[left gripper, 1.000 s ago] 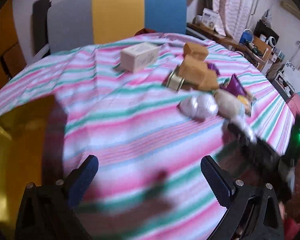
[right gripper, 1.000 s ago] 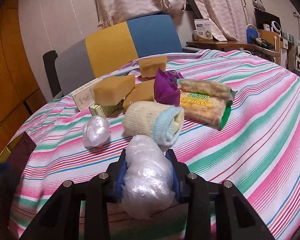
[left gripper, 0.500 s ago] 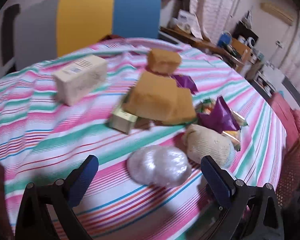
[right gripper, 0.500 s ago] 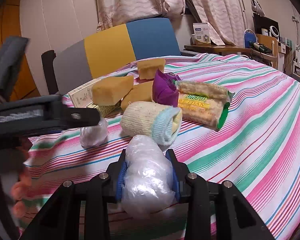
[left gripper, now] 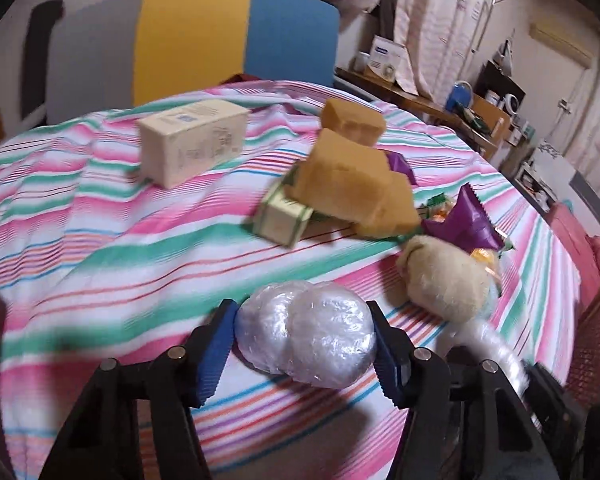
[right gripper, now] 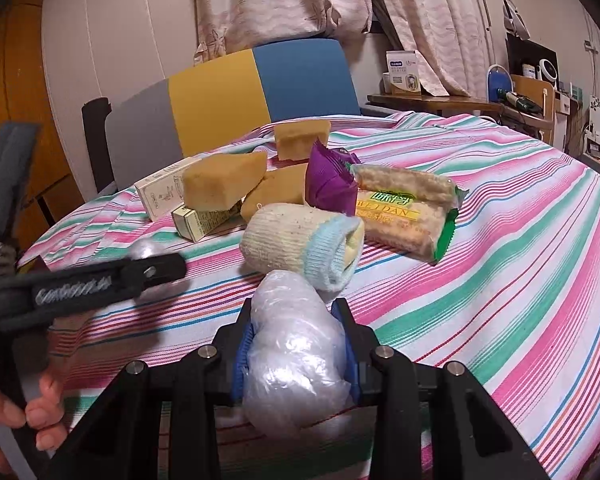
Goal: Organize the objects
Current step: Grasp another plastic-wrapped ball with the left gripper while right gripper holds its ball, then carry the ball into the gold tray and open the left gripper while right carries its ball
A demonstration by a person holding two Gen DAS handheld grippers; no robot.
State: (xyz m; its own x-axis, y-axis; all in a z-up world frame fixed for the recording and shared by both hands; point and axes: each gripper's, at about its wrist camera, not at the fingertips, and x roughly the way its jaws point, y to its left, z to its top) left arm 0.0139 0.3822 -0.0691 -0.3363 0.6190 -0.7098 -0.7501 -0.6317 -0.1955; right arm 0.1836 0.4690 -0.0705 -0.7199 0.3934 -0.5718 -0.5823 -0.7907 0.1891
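My left gripper (left gripper: 302, 342) is closed around a plastic-wrapped bundle (left gripper: 306, 338) that rests on the striped tablecloth (left gripper: 120, 248). My right gripper (right gripper: 296, 344) is shut on a second plastic-wrapped bundle (right gripper: 296, 344) just above the cloth. Ahead lie a rolled sock (right gripper: 300, 246), yellow sponges (right gripper: 224, 180), a purple packet (right gripper: 328, 182), a snack bar pack (right gripper: 408, 210), a small green box (right gripper: 198, 220) and a white box (left gripper: 194, 144). The left gripper's body (right gripper: 92, 284) crosses the right wrist view.
A chair with grey, yellow and blue back (left gripper: 192, 40) stands behind the table. A cluttered desk (right gripper: 460, 100) and curtains are at the back right. The table's edge drops off at the right (left gripper: 580, 280).
My left gripper swung right and forward to the loose wrapped bundle and closed from wide open onto it. My right gripper stayed shut on its bundle, barely moving.
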